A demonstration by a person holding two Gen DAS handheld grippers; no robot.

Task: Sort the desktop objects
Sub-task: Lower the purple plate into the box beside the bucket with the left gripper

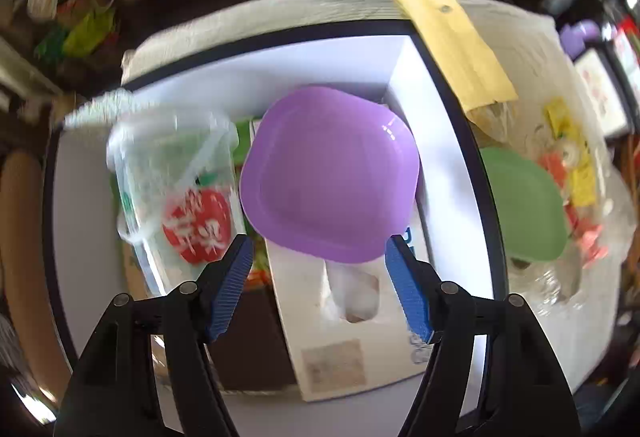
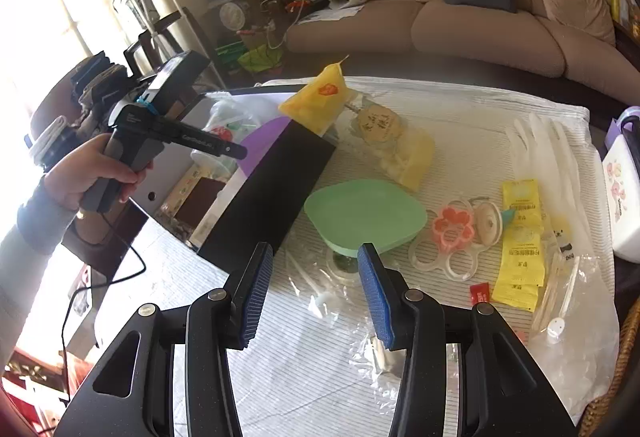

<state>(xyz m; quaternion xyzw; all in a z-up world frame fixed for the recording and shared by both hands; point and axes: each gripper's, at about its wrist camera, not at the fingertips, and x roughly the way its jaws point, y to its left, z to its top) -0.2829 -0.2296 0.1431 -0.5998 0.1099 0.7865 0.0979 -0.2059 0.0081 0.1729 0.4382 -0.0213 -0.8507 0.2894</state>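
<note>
The left gripper (image 1: 320,249) hangs over the black-rimmed box (image 1: 486,197), its blue pads spread wide and empty. The purple plate (image 1: 330,177) lies just ahead of and between the fingertips, inside the box toward its far right corner, resting on a white carton (image 1: 316,321) beside a clear cup (image 1: 176,189). The right gripper (image 2: 314,261) is likewise parted and empty above the striped cloth (image 2: 460,105). The green plate (image 2: 366,215) sits just beyond its tips, beside the box's right wall.
</note>
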